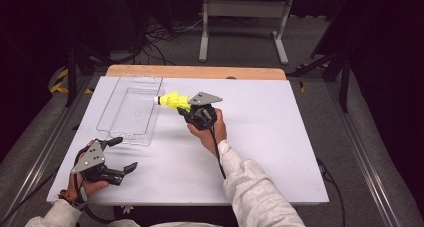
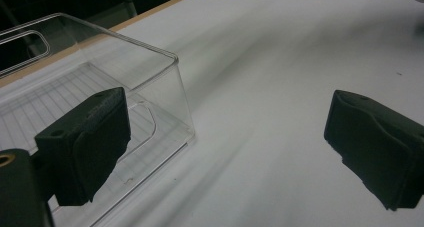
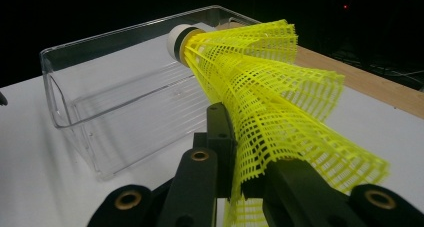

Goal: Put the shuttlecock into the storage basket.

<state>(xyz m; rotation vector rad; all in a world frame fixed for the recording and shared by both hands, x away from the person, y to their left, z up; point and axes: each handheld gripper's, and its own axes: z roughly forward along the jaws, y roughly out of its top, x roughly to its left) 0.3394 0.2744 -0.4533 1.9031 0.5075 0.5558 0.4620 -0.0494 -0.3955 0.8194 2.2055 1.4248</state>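
Seen from the high view: right gripper (image 1: 186,107) clenched on a yellow shuttlecock (image 1: 172,100), held just beside the right-hand long wall of the clear bin (image 1: 131,110), cork end pointing at that wall. Left gripper (image 1: 121,155) resting near the bin's near short end, jaws spread wide, nothing between them. Bin lying on the white worktop (image 1: 270,137), toward its far left part, long axis running away from the person.

From the right gripper view, detail lost from above: jaws pinching the shuttlecock (image 3: 265,107) by its mesh skirt, skirt squashed and folded between the pads, white cork tip with a dark band raised level with the bin's rim (image 3: 130,29). Cannot tell from here whether the tip hangs over the rim or stops just short of it. Wooden edge of the worktop (image 3: 370,84) visible beyond the skirt.

From the left gripper view: both black pads (image 2: 90,142) well apart, left gripper released, one pad in front of the bin's near corner (image 2: 175,87), bare worktop (image 2: 270,87) between the pads. Ribbed floor of the bin readable through the clear wall.

Inside the bin: nothing, in all three views. Shuttlecock outside it, off the worktop, in the right gripper.
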